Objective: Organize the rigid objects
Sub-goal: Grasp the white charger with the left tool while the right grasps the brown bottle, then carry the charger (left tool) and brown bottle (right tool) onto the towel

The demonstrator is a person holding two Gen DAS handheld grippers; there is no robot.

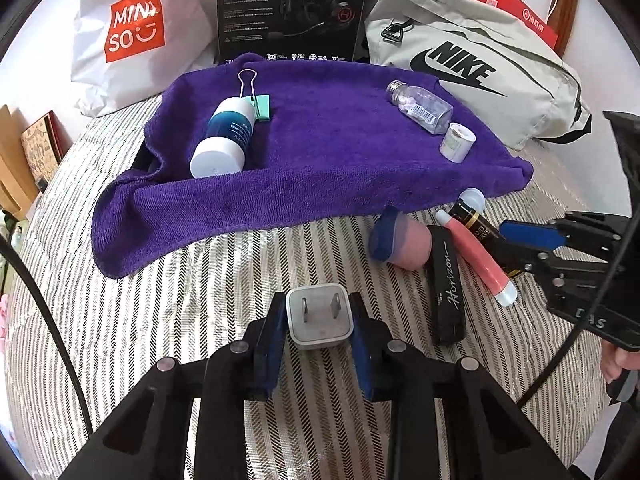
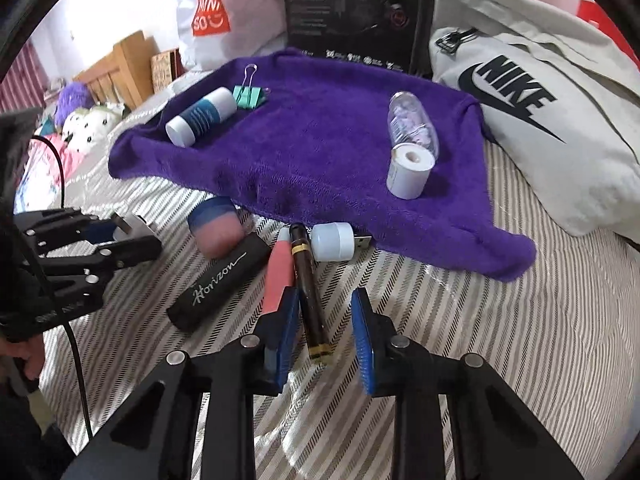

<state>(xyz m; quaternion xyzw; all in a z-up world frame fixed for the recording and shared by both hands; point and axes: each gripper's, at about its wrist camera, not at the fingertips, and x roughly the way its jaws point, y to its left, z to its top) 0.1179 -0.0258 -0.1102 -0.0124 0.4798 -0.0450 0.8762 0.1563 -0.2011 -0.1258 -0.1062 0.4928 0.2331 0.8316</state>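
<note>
A: 2 grippers in frame. Left gripper (image 1: 319, 322) was clenched on the white charger plug (image 1: 319, 317), prongs facing up toward the camera, just above the striped bedspread (image 1: 200, 280). Pads pressed on both sides of it.

B: Right one?

A: Right gripper (image 2: 325, 322) straddled the dark brown tube (image 2: 310, 296) with gold bands. Its jaws stood apart around the tube, a clear gap on the right pad side. Not gripping.

B: Clutter near it?

A: Tight. Pink tube (image 2: 277, 276) lay just beside the brown one, against the left blue pad (image 2: 289, 320). Black case marked Horizon (image 2: 218, 282) next to that. A pink and blue round item (image 2: 218, 228) and a white-capped USB stick (image 2: 334, 242) sat at the towel's edge.

B: Already on the towel?

A: 4 items on the purple towel (image 1: 320, 152): blue and white bottle (image 1: 222, 140), green binder clip (image 1: 258, 100) touching it, clear bottle (image 1: 420, 106) lying down, small white paper roll (image 1: 456, 142) just beside it.

B: Room?

A: Bed surface. Behind the towel: Miniso bag (image 1: 132, 28), black headset box (image 1: 292, 8), grey Nike bag (image 1: 472, 76). Plush toys (image 2: 88, 116) and wooden furniture (image 2: 120, 68) far left in the right wrist view.
</note>
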